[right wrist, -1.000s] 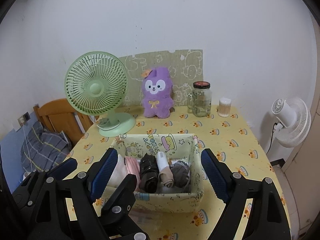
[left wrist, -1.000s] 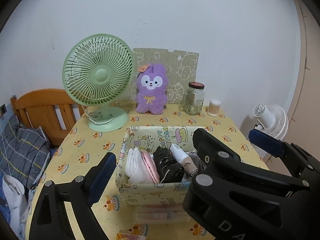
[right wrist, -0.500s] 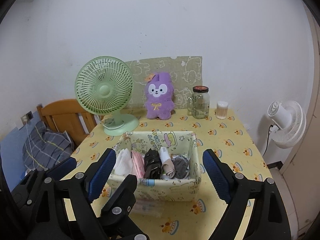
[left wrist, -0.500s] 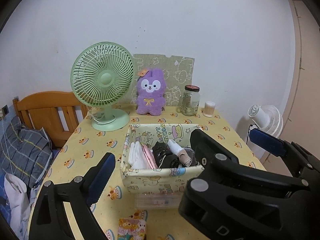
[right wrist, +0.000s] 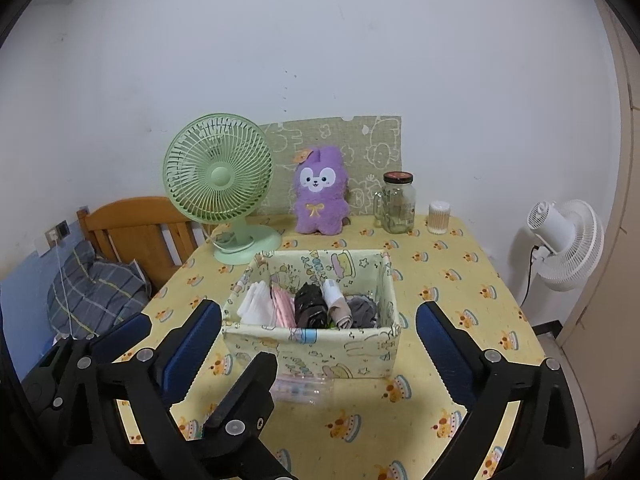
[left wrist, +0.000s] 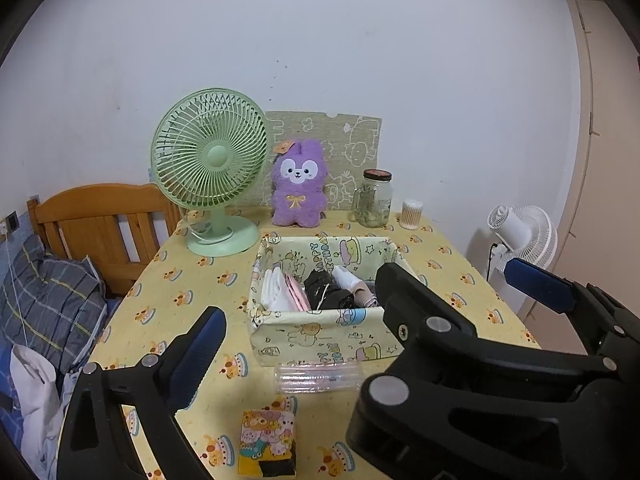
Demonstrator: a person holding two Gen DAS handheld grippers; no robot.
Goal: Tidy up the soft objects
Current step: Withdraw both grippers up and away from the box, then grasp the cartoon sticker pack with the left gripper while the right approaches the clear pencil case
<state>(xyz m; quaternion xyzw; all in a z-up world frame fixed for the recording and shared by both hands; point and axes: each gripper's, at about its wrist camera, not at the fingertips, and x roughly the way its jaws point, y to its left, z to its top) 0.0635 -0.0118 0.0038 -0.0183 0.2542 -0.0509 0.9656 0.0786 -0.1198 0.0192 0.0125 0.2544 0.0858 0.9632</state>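
A cartoon-print fabric box (left wrist: 320,336) (right wrist: 312,344) stands mid-table. Inside it rolled soft items lie in a row: white (left wrist: 276,292), pink, black (right wrist: 310,308), beige and grey (right wrist: 362,312). A purple plush rabbit (left wrist: 298,184) (right wrist: 320,196) sits upright at the back by the wall. My left gripper (left wrist: 363,289) and right gripper (right wrist: 318,309) hover side by side in front of the box. Their jaws are opening and nothing is between the pads. The right gripper's left finger (left wrist: 416,320) crosses the left wrist view and hides the box's right corner.
A green desk fan (left wrist: 210,168), a glass jar (left wrist: 374,200) and a cotton-swab tub (left wrist: 412,214) line the back. A clear plastic case (left wrist: 316,378) and a small colourful carton (left wrist: 266,444) lie before the box. A wooden headboard (left wrist: 100,220) and a white fan (left wrist: 520,236) flank the table.
Both grippers have drawn back from the box, which looks smaller now. The clear case and the colourful carton have come into view. The right jaws have widened.
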